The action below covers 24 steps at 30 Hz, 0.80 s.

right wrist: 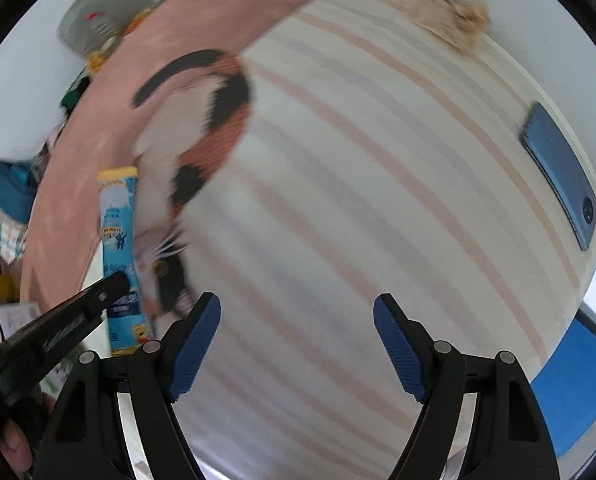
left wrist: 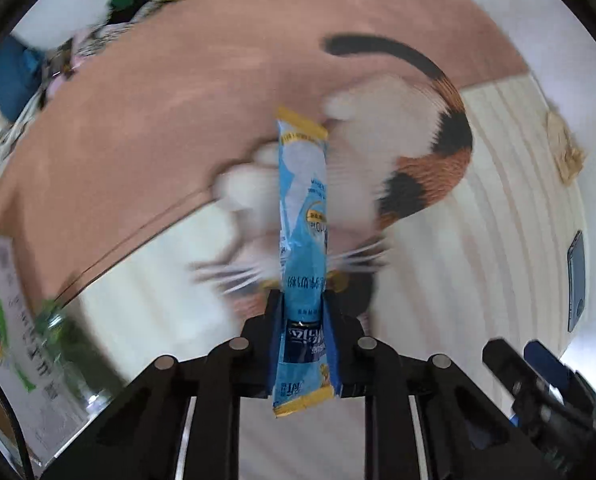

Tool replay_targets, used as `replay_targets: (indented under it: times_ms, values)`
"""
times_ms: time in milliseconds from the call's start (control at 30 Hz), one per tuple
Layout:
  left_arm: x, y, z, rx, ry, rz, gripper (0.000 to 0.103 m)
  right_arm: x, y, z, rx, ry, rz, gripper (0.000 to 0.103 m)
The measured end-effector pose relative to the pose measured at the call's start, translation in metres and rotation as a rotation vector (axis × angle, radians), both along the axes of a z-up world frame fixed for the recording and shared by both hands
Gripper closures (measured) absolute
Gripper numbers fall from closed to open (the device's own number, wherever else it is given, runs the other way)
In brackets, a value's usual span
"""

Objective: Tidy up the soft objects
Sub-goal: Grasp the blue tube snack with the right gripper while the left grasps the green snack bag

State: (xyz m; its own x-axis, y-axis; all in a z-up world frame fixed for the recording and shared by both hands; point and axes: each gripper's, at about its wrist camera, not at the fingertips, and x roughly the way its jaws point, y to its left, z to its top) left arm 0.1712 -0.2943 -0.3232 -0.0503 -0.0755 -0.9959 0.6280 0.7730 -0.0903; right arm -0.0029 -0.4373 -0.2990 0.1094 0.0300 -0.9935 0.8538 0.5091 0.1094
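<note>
My left gripper (left wrist: 302, 300) points down and is shut on a long blue-and-yellow stick sachet (left wrist: 302, 208), gripping it near its lower end so that most of the sachet sticks out past the fingers. The right wrist view shows the same sachet (right wrist: 119, 232) at the left, with the left gripper's black finger across it. Below lies a pink cloth (left wrist: 157, 100) bearing a calico cat figure (left wrist: 430, 168), next to a pale striped cloth (right wrist: 378, 200). My right gripper (right wrist: 296, 308) stands open over the striped cloth with nothing between its blue pads (right wrist: 195, 352).
A blue phone (right wrist: 558, 172) lies on the striped cloth's right side, and a beige tuft (right wrist: 450, 16) is at its far edge. A glass jar (left wrist: 57, 344) and a printed card (left wrist: 1, 300) stand at the left. A grey pouch (right wrist: 105, 12) and mixed clutter lie beyond the pink cloth.
</note>
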Motion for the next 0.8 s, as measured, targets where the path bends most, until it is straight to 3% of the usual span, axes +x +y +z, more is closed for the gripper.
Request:
replay_targets:
  times_ms: [167,267,367,433,567,733,800]
  values:
    - [0.012,0.076,0.007,0.010,-0.010,0.116,0.085,0.038,0.047,0.003,0.049,-0.023,0.130,0.022]
    - [0.019,0.105,-0.015,0.027,0.099,0.175,0.073,0.062,0.073,-0.005,0.070,-0.010,0.202,0.022]
    - [0.027,0.137,-0.016,-0.009,0.172,0.246,0.070,0.079,0.088,-0.007,0.119,-0.025,0.236,0.022]
    - [0.033,0.164,-0.004,-0.033,0.158,0.311,0.066,0.095,0.100,-0.008,0.144,-0.042,0.259,0.022]
    - [0.046,0.215,0.019,-0.049,0.094,0.435,0.047,0.130,0.135,-0.011,0.174,-0.053,0.344,0.022]
    - [0.072,0.243,0.014,-0.034,0.108,0.519,0.045,0.172,0.171,-0.047,0.217,0.006,0.401,0.022]
    - [0.074,0.236,0.007,-0.015,0.117,0.518,0.046,0.178,0.178,-0.061,0.231,0.038,0.406,0.037]
